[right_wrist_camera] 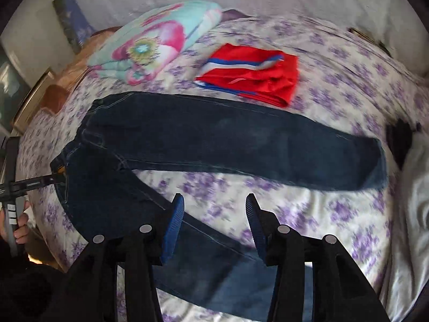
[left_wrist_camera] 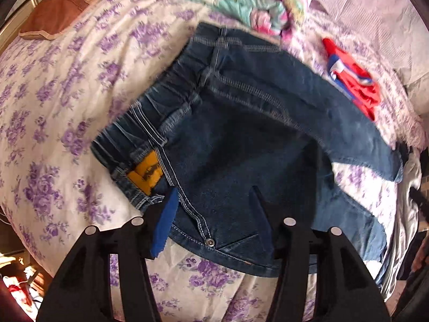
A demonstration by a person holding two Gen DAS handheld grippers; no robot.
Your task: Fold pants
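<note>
Your left gripper (left_wrist_camera: 214, 201) hangs over the waist end of the jeans (left_wrist_camera: 241, 139), jaws spread, nothing between the pads; blue pad faces show on the inner sides. Your right gripper (right_wrist_camera: 214, 214) sits over the near leg of the jeans (right_wrist_camera: 214, 136), jaws likewise spread and empty.

Jeans lie flat on the bed, dark denim, waistband with a yellow patch (left_wrist_camera: 146, 173) toward your left side, the two legs splayed apart in a V toward your right.

Bed carries a white sheet with purple flowers (left_wrist_camera: 67, 107). Beyond the jeans: a folded red garment with blue and white stripes (right_wrist_camera: 254, 77), well apart from the far leg. A rolled turquoise-and-pink floral quilt (right_wrist_camera: 152, 45) lies beside it. A brown cushion (left_wrist_camera: 53, 16) rests at the bed's far corner.

Your left hand (right_wrist_camera: 18, 228) shows at the right camera's edge, gripping its handle. That view is motion-blurred.
</note>
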